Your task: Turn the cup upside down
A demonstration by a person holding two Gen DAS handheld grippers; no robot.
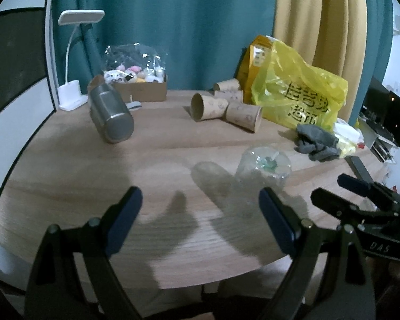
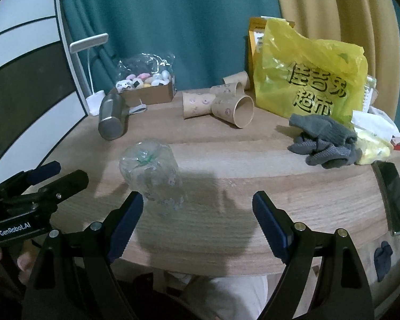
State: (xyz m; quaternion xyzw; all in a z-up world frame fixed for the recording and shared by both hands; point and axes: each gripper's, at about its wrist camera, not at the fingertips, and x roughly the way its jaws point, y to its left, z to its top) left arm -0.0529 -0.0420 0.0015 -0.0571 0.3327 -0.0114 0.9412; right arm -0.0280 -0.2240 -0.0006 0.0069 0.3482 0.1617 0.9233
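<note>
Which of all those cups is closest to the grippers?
The clear plastic cup, near the table's front edge. The brown paper cups lie tipped over farther back, beside the yellow bag.

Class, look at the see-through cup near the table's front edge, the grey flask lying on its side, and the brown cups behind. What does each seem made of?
See-through cup: thin clear plastic, glossy; the table shows through.
Grey flask: probably brushed metal; dull sheen.
Brown cups: likely paper, matte, printed.
</note>
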